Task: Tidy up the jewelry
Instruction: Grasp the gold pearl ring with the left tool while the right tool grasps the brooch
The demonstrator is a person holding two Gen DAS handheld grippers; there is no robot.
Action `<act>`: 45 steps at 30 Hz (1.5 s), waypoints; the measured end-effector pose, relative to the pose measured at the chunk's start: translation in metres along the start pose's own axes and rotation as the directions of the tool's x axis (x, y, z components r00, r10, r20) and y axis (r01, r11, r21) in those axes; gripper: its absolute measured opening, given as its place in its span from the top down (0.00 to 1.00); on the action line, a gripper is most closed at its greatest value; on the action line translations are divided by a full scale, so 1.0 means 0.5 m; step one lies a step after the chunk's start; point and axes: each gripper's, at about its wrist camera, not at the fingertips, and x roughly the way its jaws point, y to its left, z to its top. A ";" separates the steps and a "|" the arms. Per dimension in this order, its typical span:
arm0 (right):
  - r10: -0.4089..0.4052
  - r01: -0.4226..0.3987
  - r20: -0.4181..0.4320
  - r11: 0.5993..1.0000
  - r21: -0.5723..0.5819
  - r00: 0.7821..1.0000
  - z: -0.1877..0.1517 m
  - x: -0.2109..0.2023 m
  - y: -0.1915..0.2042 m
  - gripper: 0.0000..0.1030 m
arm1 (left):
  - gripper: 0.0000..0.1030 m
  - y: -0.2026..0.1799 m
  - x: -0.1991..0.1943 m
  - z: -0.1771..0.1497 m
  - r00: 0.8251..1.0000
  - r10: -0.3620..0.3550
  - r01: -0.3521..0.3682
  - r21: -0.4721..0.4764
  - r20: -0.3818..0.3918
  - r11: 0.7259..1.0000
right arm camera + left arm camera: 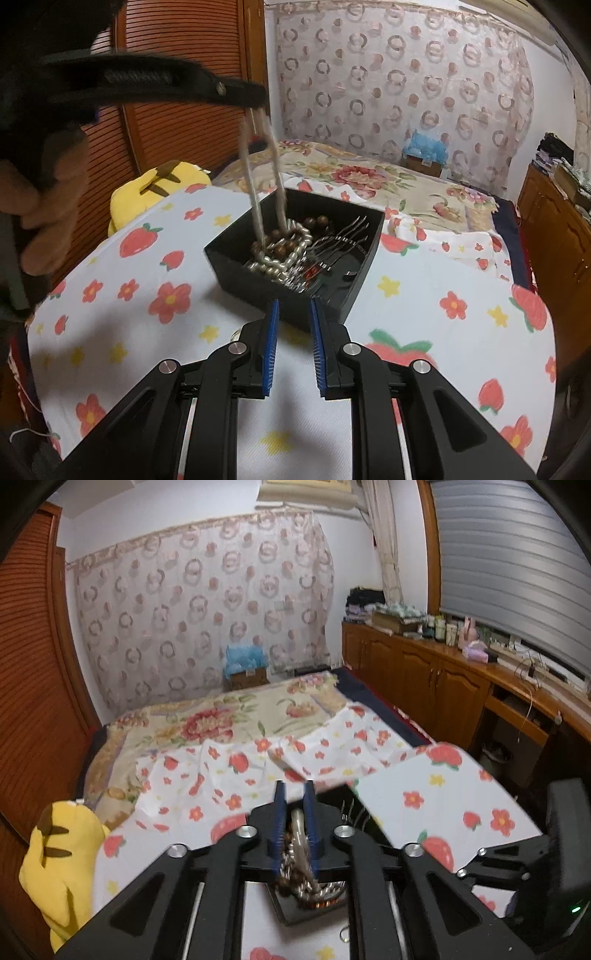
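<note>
Left gripper [295, 794] is closed on a pearl necklace [264, 177]; in the left wrist view the strand is seen pinched between the blue pads [281, 812], with loops bunched below them. From the right wrist view, the left gripper [258, 101] is held high above the black box [325, 295]. The necklace is hung from it in two blurred strands, and its lower end is still piled in the box.

Also held in the box: brown beads [314, 223] touching the pearls, and silver hairpins [343, 236] on the right side. Something red is seen under the pins; what it is cannot be told.

Right gripper [293, 314] is empty, its jaws parted by a moderate gap. It is positioned just short of the box's near corner, low over the cloth [147, 258].

The box is set on the strawberry-and-flower cloth. A small ring [344, 933] is seen on the cloth near the box in the left view; the kind cannot be told.

A yellow plush [159, 188] is placed past the cloth's far left edge. A floral bedspread [369, 173] is laid behind the box.
</note>
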 end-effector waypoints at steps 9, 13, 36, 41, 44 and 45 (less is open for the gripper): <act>0.028 -0.028 -0.018 1.000 -0.004 0.999 -0.055 -0.001 0.019 0.61 | 0.20 0.012 0.004 -0.095 1.000 -0.003 0.003 -0.023 -0.019 1.000; 0.024 -0.025 -0.040 0.999 -0.021 0.999 -0.073 0.011 0.033 0.60 | 0.08 0.020 0.003 -0.125 0.999 -0.013 0.012 -0.029 -0.036 1.000; 0.013 -0.035 -0.156 0.990 -0.139 0.988 -0.078 0.074 0.092 0.83 | 0.07 0.028 0.031 -0.261 0.987 -0.036 0.031 -0.036 -0.155 0.999; 0.003 -0.021 -0.140 0.991 -0.131 0.990 -0.085 0.054 0.076 0.83 | 0.07 0.014 0.038 -0.266 0.985 -0.047 0.044 -0.026 -0.166 0.999; 0.002 -0.015 -0.124 0.994 -0.105 0.992 -0.090 0.035 0.058 0.83 | 0.07 0.004 0.036 -0.262 0.985 -0.065 0.061 -0.027 -0.160 0.998; 0.002 -0.013 -0.121 0.995 -0.098 0.993 -0.089 0.030 0.051 0.83 | 0.08 -0.001 0.035 -0.261 0.985 -0.073 0.070 -0.027 -0.159 0.997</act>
